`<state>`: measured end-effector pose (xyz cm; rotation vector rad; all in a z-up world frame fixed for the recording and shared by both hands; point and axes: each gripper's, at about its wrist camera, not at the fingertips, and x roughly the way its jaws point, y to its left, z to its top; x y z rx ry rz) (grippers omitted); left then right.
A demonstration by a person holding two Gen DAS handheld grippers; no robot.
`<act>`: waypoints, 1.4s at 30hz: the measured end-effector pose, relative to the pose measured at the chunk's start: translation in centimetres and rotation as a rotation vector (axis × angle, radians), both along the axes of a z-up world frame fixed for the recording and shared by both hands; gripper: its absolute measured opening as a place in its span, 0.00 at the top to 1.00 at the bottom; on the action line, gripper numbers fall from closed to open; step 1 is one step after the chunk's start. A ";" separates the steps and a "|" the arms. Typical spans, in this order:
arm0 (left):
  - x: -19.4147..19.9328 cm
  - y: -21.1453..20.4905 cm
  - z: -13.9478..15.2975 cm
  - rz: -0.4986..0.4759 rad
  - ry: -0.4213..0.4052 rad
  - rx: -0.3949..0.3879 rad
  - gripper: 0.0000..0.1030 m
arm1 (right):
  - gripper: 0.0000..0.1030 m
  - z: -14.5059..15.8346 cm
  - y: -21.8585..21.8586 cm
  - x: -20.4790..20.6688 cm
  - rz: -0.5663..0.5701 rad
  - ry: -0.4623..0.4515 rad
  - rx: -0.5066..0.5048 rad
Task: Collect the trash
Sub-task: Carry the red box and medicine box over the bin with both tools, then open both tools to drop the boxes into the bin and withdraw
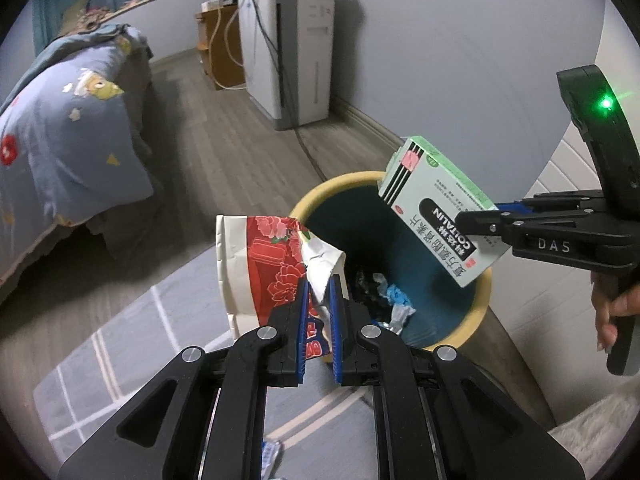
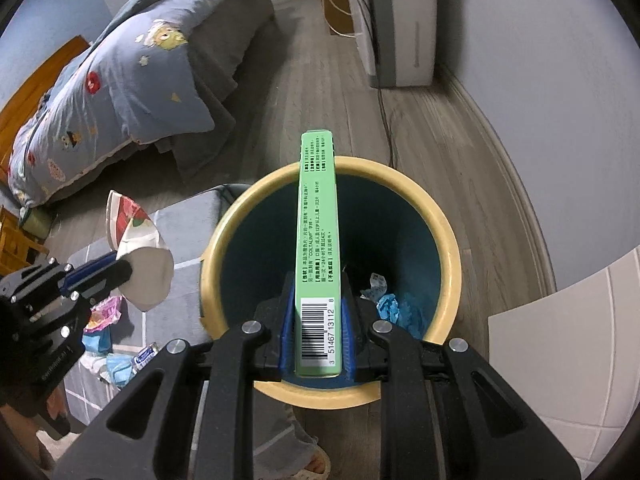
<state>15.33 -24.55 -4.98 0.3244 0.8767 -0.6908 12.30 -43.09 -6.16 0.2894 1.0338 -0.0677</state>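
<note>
A round bin (image 1: pixel 482 304) with a yellow rim and dark blue inside stands on the floor; it also shows in the right wrist view (image 2: pixel 448 248). Crumpled trash (image 1: pixel 394 300) lies at its bottom. My left gripper (image 1: pixel 320 292) is shut on a crushed red-and-white paper cup (image 1: pixel 264 264), held beside the bin's left rim; the cup also shows in the right wrist view (image 2: pixel 140 256). My right gripper (image 2: pixel 316 308) is shut on a green-and-white medicine box (image 2: pixel 317 232), held over the bin's opening; the box also shows in the left wrist view (image 1: pixel 436 208).
A bed with a blue quilt (image 1: pixel 60 128) stands at the left. A white appliance (image 1: pixel 292 48) and a wooden cabinet (image 1: pixel 220 48) stand by the far wall. Several wrappers and a mask (image 2: pixel 108 340) lie on the grey rug (image 1: pixel 120 344). A cable (image 2: pixel 386 120) runs across the floor.
</note>
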 end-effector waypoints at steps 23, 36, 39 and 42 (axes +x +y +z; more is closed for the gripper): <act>0.0 -4.1 -3.4 -0.120 0.001 0.021 0.90 | 0.81 -3.5 -3.6 0.4 -0.129 0.021 0.067; 0.4 -2.5 -2.5 -0.070 -0.006 0.020 0.57 | 0.70 -3.6 -3.2 0.9 -0.150 0.032 0.011; 0.1 -2.1 -2.2 -0.067 -0.016 0.020 0.48 | 0.70 -3.3 -3.2 0.7 -0.160 0.034 0.018; -0.3 -1.6 -1.9 -0.063 -0.032 0.023 0.39 | 0.59 -2.5 -2.9 0.6 -0.155 0.026 0.012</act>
